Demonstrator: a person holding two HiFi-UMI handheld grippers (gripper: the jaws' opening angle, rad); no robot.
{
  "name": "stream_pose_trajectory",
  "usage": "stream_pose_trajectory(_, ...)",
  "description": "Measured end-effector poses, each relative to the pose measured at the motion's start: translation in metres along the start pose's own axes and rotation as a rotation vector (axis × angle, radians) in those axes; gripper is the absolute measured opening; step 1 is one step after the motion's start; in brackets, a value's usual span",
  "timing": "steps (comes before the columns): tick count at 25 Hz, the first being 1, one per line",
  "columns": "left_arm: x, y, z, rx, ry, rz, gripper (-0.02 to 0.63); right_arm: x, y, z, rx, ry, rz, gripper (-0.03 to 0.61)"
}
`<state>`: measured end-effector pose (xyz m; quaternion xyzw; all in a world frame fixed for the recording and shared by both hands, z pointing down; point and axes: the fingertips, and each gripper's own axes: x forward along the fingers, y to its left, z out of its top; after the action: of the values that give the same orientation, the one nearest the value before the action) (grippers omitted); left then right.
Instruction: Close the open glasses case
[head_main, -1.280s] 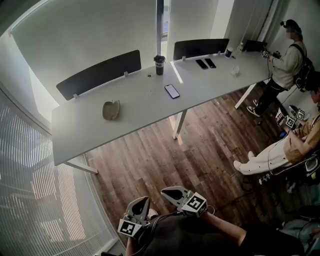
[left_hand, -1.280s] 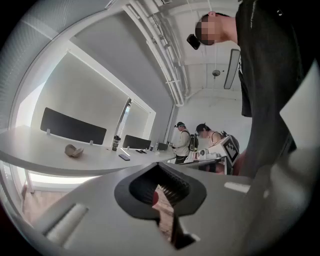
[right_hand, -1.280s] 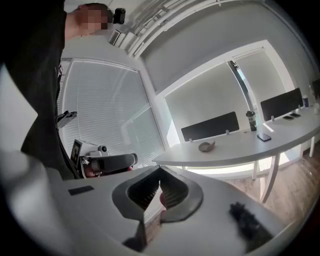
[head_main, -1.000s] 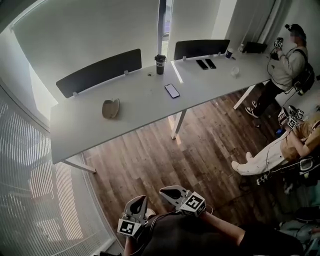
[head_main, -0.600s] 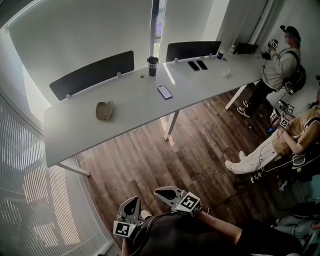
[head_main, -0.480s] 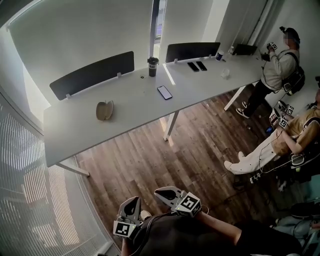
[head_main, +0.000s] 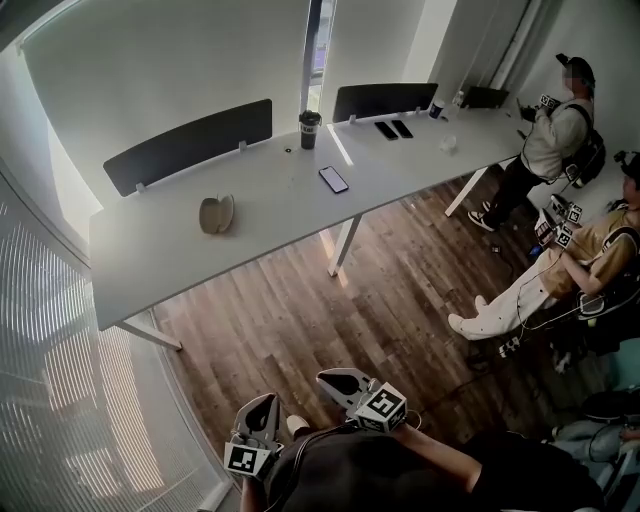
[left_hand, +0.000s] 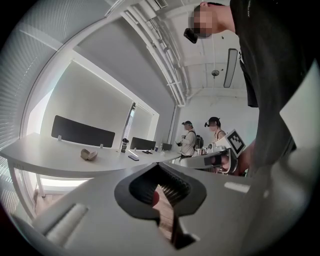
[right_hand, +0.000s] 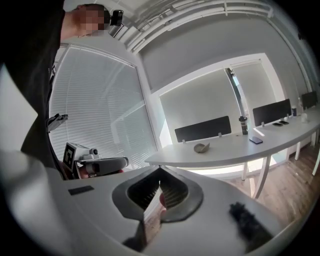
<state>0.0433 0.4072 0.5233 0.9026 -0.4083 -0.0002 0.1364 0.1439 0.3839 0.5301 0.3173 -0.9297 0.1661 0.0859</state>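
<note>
Open glasses case (head_main: 217, 213) lies on the white surface (head_main: 150, 260), far across the wooden floor from the person and well apart from the phone (head_main: 334, 179). Left gripper (head_main: 262, 408) and right gripper (head_main: 333, 379) are held low near the body, both with jaws pressed together and nothing between them. The task isn't started.

Likely risks:
- Pushing the lid one-handed could slide the light case along the smooth surface.
- Closing it unsteadied could leave the lid unlatched.
- A fast approach could knock the case.
</note>
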Motion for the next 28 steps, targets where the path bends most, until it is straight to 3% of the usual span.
stream_pose_trajectory(5,-0.028,0.008,0.0,-0.008,-0.004,0.001,0.006,0.004,0.025,-0.005,0.038,-0.007,-0.007,0.005)
stream_pose_trajectory(16,-0.065,0.023,-0.003,-0.027,-0.055,0.072,0.006,0.015,0.064,-0.003,-0.001,0.051,0.042,0.005)
stream_pose_trajectory(20,-0.066,0.022,0.005,-0.031,-0.085,0.077,0.006,0.017,0.06,-0.007,-0.028,0.05,0.037,0.005)
stream_pose_trajectory(28,-0.069,0.029,-0.003,-0.035,-0.05,0.102,0.006,0.026,0.061,0.0,0.004,-0.001,0.051,0.005)
